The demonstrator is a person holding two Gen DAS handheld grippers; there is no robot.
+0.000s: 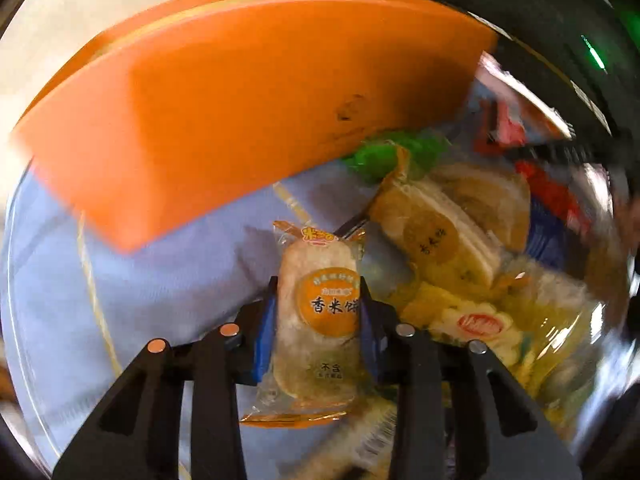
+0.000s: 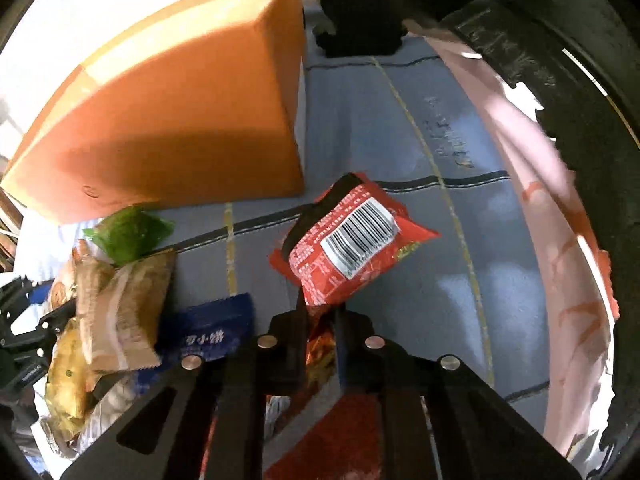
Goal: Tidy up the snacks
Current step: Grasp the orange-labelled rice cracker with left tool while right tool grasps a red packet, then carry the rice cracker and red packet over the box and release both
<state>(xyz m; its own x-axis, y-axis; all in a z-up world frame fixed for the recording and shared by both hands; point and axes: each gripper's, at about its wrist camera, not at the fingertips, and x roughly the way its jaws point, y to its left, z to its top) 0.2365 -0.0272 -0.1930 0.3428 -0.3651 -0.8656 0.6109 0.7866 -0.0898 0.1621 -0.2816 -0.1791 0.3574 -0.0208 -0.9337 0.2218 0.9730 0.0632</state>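
The left gripper point(image 1: 319, 304), pointing steeply down, is clamped on a clear-wrapped rice cracker packet point(image 1: 316, 320) with an orange round label, its blue-padded fingers point(image 1: 266, 336) pressing the packet's two long sides. Just right of it lies a heap of snacks point(image 1: 472, 248): tan cracker packets, a yellow-green bag and a crumpled green wrapper point(image 1: 384, 156) at the far edge. All rest on a pale blue cloth point(image 1: 180, 272) with thin yellow lines. Beyond stands an orange box point(image 1: 256, 96). The right gripper point(image 2: 320, 308) is clenched on the lower edge of a red snack packet point(image 2: 348, 240), whose barcode faces the camera; the packet sticks up from the nearly closed jaws. To its left in that view are a dark blue packet point(image 2: 216, 332), a tan packet point(image 2: 124, 316) and the green wrapper point(image 2: 128, 232), near the orange box point(image 2: 168, 120). A pink plastic bag point(image 2: 560, 240) curves along the right side.
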